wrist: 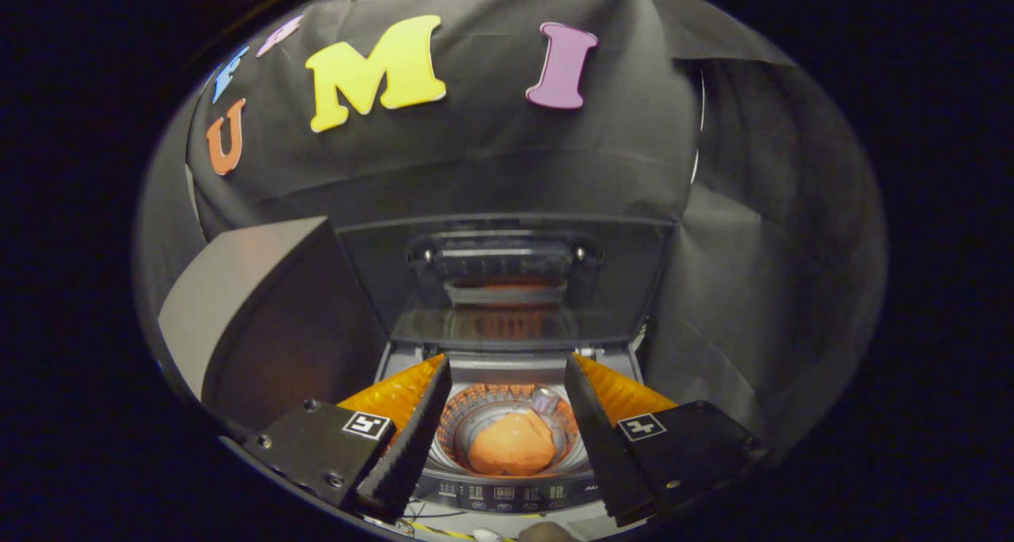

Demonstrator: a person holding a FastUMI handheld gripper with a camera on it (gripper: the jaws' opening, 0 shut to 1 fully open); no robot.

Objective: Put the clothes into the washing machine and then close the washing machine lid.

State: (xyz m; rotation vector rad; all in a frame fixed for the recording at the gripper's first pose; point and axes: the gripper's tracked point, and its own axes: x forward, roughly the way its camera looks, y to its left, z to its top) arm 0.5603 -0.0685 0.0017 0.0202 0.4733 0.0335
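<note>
Item one, the clothes (pixel 511 444): an orange bundle, lumped and rounded, lying at the bottom of the washing machine drum (pixel 507 415), with no long axis I can make out. Item two, the drum: a ribbed ring around the bundle, open at the top, with a small pale object (pixel 545 400) on the drum's far side that I cannot identify. Item three, the control panel (pixel 507 493): a dark strip along the drum's near rim. Item four, the washing machine lid (pixel 507 276): raised, standing upright behind the drum, its glass reflecting the orange below. Item five, my tool (pixel 507 415): released, fingers spread wide and empty, one to each side of the drum opening, held above it. I judge the loading done and the closing not yet begun. The relation that matters: the lid stands straight ahead of the tool, beyond the drum, its top edge running crosswise to the fingers, so I would reach forward over the drum and draw that edge back and down. A grey box-like body (pixel 253 312) stands left of the lid.
</note>
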